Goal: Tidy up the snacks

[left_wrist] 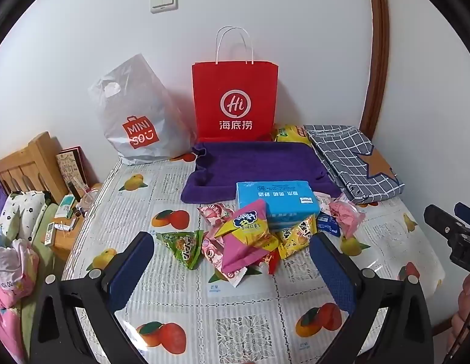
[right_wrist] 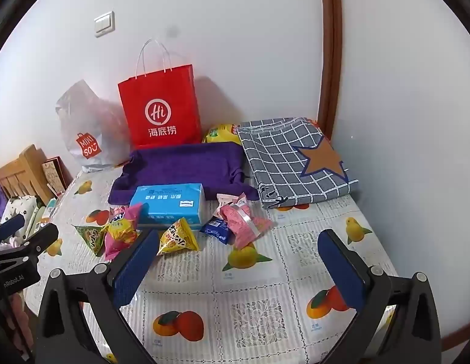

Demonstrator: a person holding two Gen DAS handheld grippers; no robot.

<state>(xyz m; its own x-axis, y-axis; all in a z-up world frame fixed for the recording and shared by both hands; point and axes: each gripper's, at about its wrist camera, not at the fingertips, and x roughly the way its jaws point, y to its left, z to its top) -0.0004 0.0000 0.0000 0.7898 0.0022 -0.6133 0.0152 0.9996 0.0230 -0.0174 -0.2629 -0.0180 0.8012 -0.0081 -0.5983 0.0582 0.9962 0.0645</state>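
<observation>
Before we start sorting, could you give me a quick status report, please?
Left gripper and right gripper open, empty, above table. Snack packets piled loose before blue tissue box. Nothing blocking.

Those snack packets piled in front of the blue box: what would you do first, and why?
Probably ease the left gripper forward and down onto the pink and yellow packet. It lies on top of the pile, right between the wide-open jaws, which hold nothing. The right gripper is open too, over bare tablecloth.
</observation>
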